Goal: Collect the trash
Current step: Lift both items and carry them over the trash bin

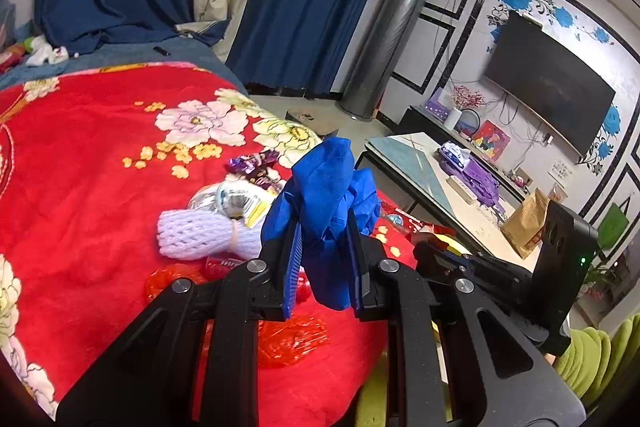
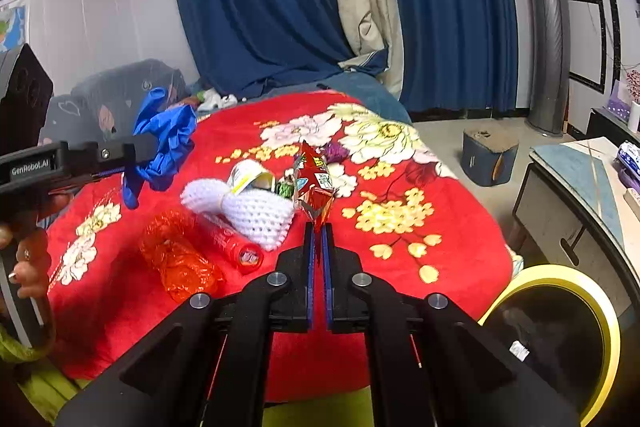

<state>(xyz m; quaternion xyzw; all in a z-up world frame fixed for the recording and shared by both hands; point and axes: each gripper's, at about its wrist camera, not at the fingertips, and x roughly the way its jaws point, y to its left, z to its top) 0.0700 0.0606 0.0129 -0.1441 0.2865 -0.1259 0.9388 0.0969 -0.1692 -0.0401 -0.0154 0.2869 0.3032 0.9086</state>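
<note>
My left gripper [image 1: 322, 227] is shut on a crumpled blue glove [image 1: 328, 179], which bulges above and hangs below the pads. The right wrist view shows the same gripper from the side [image 2: 138, 151], lifted over the blanket with the blue glove [image 2: 164, 143] dangling. My right gripper [image 2: 319, 229] is shut on the bottom corner of a red snack wrapper [image 2: 316, 183] that stands upright above the fingertips. Loose on the red floral blanket [image 2: 400, 267] lie a white foam net [image 2: 248, 211], a silver-yellow wrapper [image 2: 252, 177], a red tube [image 2: 236, 243], red cellophane [image 2: 176, 259] and a purple wrapper [image 2: 336, 151].
A yellow-rimmed bin [image 2: 552, 273] with a dark inside stands at the blanket's lower right. A coffee table [image 2: 580, 179] holding a tissue pack stands to the right, with a small blue stool [image 2: 488, 155] on the floor behind. A person's hand [image 2: 28, 259] grips the left handle.
</note>
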